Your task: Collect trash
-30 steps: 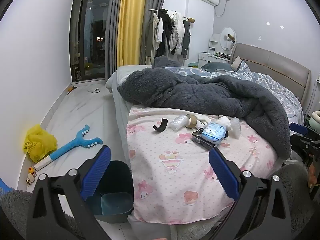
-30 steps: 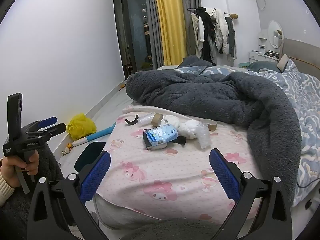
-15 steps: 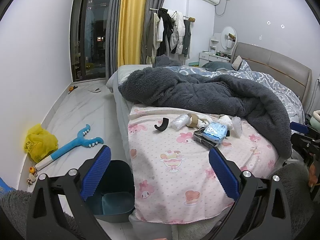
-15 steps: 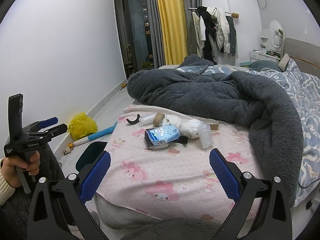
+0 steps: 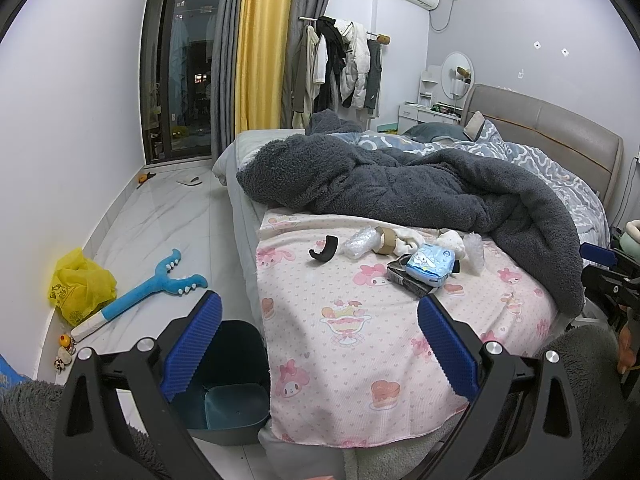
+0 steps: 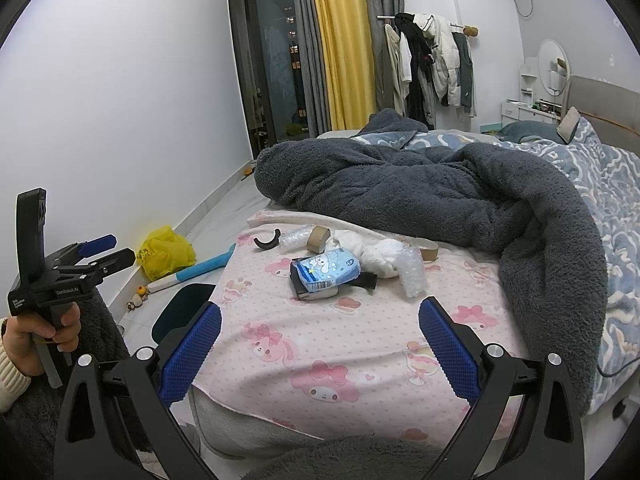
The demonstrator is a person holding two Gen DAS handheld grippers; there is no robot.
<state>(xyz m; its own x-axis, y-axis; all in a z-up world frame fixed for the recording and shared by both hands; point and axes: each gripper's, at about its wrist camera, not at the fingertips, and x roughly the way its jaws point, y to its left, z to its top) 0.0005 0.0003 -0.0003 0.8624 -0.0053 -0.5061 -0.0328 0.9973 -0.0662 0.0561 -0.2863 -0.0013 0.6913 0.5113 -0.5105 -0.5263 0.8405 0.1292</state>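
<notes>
Both grippers were black frames with silver screws and ribbed blue pads [image 5: 192, 350] on the fingers. Seen from the right wrist, the left gripper [image 6: 106, 252] carried small white lettering on its body and an upright black bar. The left hand [image 6: 38, 330] showed bare skin, with a cream ribbed cuff [image 6: 10, 372] at the wrist.

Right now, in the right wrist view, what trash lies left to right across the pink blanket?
Black curved plastic piece → brown cardboard tape core → blue cartoon tissue pack → clear bubble-wrap piece → flat brown tape ring.
</notes>
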